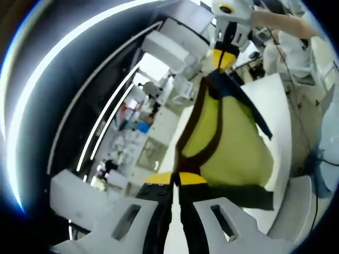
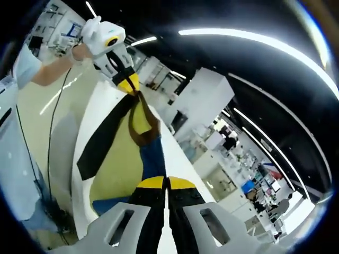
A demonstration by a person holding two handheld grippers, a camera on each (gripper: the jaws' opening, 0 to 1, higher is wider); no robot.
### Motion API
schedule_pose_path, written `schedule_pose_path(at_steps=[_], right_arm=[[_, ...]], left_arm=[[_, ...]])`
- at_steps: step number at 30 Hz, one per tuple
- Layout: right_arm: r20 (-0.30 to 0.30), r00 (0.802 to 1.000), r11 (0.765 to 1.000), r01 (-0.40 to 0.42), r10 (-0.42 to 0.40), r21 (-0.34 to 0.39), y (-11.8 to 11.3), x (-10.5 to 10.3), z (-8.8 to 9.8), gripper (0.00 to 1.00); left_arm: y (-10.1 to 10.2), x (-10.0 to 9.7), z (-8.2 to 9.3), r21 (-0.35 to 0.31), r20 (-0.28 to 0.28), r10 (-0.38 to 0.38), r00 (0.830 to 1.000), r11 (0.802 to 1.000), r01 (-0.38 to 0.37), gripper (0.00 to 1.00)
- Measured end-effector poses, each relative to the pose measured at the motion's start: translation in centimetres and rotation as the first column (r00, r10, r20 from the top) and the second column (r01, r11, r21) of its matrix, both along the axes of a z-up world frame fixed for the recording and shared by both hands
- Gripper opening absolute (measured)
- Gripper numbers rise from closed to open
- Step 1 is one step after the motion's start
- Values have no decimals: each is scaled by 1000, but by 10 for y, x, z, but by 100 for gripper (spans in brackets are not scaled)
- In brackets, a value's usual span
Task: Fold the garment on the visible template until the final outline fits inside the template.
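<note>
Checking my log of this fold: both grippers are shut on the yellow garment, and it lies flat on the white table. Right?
Not quite. Both the left gripper and the right gripper are shut on the yellow garment, but it does not lie flat: it is stretched in the air between them above the white table, as the left gripper view shows.
</note>
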State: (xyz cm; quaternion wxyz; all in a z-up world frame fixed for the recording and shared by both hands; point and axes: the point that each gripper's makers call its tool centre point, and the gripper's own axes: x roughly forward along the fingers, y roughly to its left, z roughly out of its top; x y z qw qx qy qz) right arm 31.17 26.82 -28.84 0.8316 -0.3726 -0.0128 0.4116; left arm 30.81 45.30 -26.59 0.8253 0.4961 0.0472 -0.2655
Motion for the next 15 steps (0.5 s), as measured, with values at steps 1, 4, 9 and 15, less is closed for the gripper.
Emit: schedule_pose_path(at_steps=[1,4,9,15], right_arm=[[1,1000,1000,0,0,1,-1,-2,0,1],[8,1000,1000,1,-1,9,-3,-9,2,1],[11,1000,1000,-2,2,-7,-2,-18,2,1],[20,1000,1000,-3,3,-5,-4,-26,7,1]], left_arm=[[-1,-2,1,2,4,-3,1000,1000,3,0],[-3,-7,3,2,5,-7,1000,1000,7,0],[-5,-15,1,20,2,-12,1000,1000,12,0],[-9,-30,4,24,-3,-37,999,999,38,0]])
